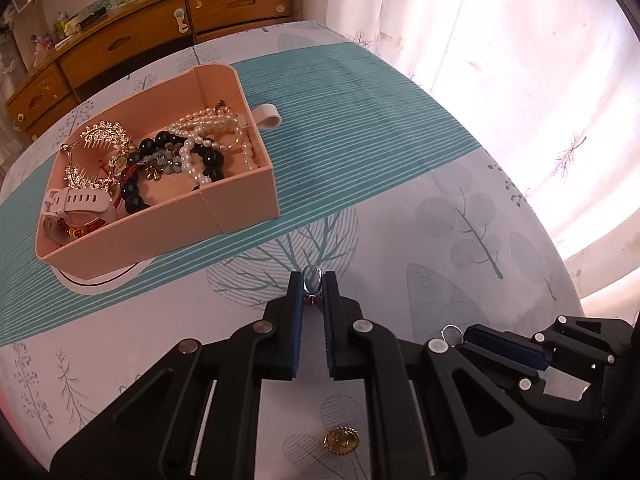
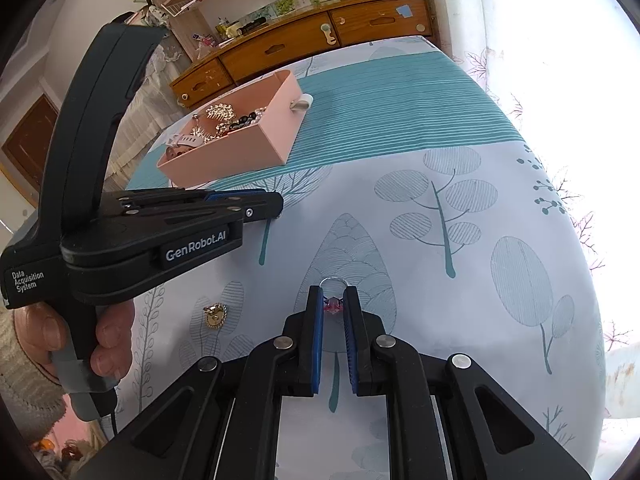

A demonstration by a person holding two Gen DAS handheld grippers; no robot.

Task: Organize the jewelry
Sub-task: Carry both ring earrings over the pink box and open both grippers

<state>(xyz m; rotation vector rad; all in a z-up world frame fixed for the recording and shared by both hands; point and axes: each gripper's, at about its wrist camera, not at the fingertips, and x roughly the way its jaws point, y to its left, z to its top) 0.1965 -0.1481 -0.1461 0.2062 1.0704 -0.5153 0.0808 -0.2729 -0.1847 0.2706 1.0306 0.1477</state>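
Jewelry is mid-sort: each gripper, left and right, pinches a ring above the bed, near the pink box, so next comes carrying both over it.

1. The pink jewelry box looks like smooth matt plastic.
2. The pearl necklace is glossy; the black beads shine.
3. The ring is polished metal.
4. The bedsheet is soft matt cloth.
5. The drawers are worn wood.
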